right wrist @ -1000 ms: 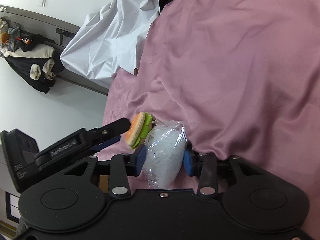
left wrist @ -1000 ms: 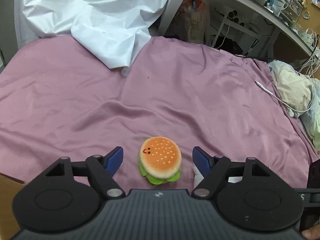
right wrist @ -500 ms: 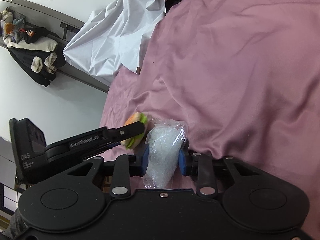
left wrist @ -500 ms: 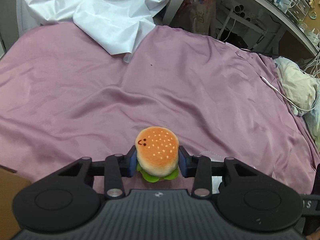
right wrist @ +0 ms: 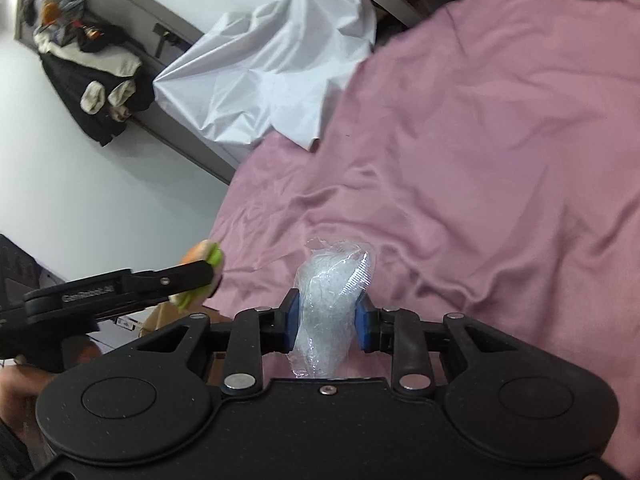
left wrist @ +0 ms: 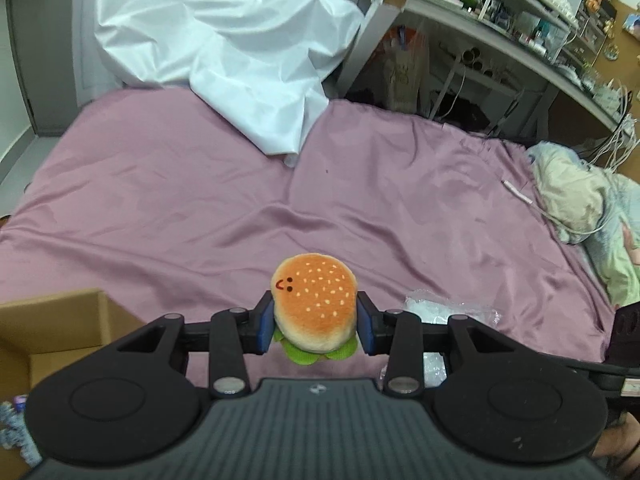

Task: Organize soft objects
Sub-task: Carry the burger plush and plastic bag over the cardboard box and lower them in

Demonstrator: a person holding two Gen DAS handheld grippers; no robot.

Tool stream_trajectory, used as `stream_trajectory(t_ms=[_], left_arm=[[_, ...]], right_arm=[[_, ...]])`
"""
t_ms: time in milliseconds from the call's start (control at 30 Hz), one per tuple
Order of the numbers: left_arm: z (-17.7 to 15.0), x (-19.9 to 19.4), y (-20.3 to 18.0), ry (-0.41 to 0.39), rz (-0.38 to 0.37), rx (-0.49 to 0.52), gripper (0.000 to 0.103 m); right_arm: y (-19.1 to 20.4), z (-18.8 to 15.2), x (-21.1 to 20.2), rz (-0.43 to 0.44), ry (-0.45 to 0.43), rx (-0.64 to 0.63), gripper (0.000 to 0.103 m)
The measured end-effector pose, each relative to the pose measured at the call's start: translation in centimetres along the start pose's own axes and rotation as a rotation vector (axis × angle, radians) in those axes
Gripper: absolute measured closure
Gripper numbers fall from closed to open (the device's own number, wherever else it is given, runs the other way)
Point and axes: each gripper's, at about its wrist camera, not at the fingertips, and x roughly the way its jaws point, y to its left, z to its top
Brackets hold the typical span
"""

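Observation:
My left gripper is shut on a plush hamburger with an orange bun, a small face and green lettuce, held above the pink bedsheet. The hamburger also shows in the right wrist view, pinched in the left gripper at the left. My right gripper is shut on a clear plastic bag with whitish filling, lifted over the sheet. The bag shows in the left wrist view just right of the hamburger.
An open cardboard box sits at the lower left by the bed edge. A white sheet is heaped at the far end. Crumpled bedding and a white cable lie at the right. A cluttered desk stands behind.
My left gripper closed on the hamburger and lifted it off the sheet. My right gripper, still holding the bag, rose with it. The cardboard box came into view at the left.

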Motion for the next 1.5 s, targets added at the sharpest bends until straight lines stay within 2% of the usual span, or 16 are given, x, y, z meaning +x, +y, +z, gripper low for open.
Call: stream_trajectory(t_ms=[333,767,1133,1500], left_arm=[[-1.1,-7.6,3.0,-0.101,0.037,-0.039,0.063],[-3.3,-14.2,8.8,-0.179,0.104,-0.125,0.063],[-5.8,-15.9,14.0,-0.212,0.146,-0.23,0.063],[-7.9,-15.1,17.6,-0.221,0.134,-0.285,0.063]], right_arm=[[4.7,-0.5,-2.1,-0.022,-0.07,-0.121,0.079],[13.7,-2.6,-2.0,-0.034,-0.113,-0.394,0.079],[20.5,-4.5,-0.3,-0.047,-0.122,-0.632,0.078],[25.6,-7.1,2.5,-0.083,-0.105,-0.86,0.078]])
